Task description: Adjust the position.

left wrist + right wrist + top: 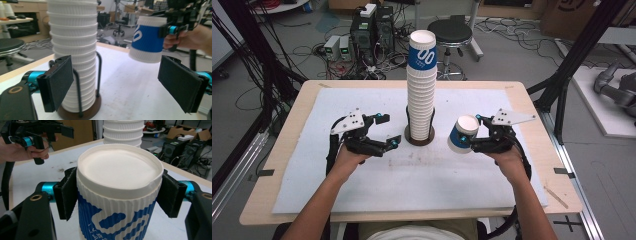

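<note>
Right hand-held gripper (pixel 472 143) clamps blue-banded cup (pixel 461 134) upside down | left hand-held gripper (pixel 382 131) released beside cup stack (pixel 421 85) | advice: lift clear, lower squarely onto stack.

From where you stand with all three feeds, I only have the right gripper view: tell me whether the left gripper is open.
Observer: Open. In the left gripper view the left gripper has its jaws spread wide, with nothing between them.
Operator: Report what the stack stands in.
Observer: The cup stack sits in a black wire holder on a round brown base.
Operator: Say how my cup is tilted.
Observer: From the high view, the blue cup in the right gripper is upside down and leaning, its white bottom facing up and toward the stack, clear of the table.
</note>
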The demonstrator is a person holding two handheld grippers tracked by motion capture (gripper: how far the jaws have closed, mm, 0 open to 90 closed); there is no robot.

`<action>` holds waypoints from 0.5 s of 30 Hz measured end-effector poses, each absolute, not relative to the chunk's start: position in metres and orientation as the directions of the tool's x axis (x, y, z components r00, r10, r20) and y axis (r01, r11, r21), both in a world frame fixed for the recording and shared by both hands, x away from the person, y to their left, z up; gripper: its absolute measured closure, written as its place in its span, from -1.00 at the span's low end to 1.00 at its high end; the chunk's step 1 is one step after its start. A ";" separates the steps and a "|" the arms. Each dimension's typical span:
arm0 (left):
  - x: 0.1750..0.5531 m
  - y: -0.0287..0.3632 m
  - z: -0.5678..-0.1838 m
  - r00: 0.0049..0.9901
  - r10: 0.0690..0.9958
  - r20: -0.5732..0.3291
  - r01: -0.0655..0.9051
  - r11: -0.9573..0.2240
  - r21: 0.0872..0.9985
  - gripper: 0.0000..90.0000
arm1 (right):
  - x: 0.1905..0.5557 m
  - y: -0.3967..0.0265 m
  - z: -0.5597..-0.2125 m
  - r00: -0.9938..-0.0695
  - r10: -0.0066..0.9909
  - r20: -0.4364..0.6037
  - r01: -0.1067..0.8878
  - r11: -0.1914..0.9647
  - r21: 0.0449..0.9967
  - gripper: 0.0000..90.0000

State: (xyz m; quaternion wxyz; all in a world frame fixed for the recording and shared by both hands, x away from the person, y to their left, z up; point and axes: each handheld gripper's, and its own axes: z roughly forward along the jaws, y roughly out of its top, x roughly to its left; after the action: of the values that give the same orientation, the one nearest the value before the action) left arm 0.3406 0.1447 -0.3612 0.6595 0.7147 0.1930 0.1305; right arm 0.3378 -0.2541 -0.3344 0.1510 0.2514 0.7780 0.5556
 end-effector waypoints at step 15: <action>0.324 0.097 -0.374 0.959 0.279 -0.055 0.084 -0.095 0.992 -0.71 | 0.327 -0.223 -0.335 -0.901 0.428 0.073 0.192 0.243 0.951 -0.39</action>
State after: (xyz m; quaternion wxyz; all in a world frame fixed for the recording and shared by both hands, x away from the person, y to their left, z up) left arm 0.3240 0.0965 -0.3739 0.6614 0.7361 0.1235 0.0737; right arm 0.3271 -0.2233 -0.3346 0.1014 0.1984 0.7817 0.5825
